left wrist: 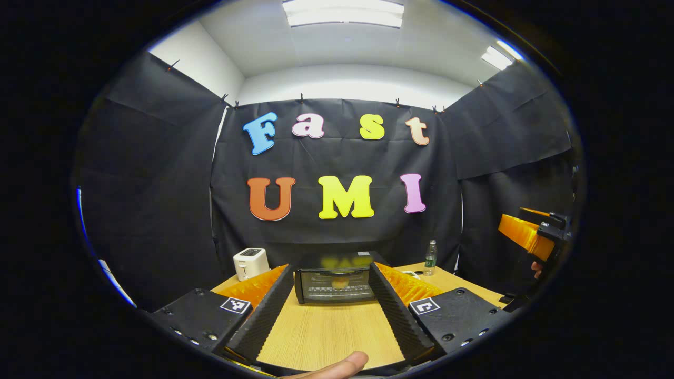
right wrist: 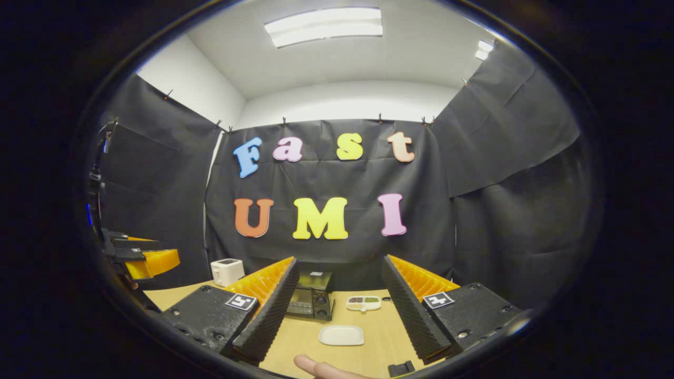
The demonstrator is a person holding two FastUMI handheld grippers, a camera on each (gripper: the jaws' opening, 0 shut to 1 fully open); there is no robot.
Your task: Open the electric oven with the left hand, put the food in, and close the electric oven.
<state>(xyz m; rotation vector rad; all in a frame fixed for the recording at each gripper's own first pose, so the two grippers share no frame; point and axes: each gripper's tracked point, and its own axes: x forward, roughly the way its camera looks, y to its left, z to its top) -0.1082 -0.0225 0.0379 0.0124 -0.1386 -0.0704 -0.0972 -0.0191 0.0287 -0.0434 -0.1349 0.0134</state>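
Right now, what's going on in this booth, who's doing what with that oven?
A person holds a two-finger gripper in each hand above a wooden table. The left gripper is open and points at the electric oven, whose door is shut with something yellowish behind the glass. The right gripper is open and holds nothing, with a white plate lying on the table ahead of it. A white toaster and a bottle stand farther back.

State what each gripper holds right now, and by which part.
Nothing is held. The left gripper is open, with bare table between its fingers and the oven ahead. The right gripper is open too, above the white plate.
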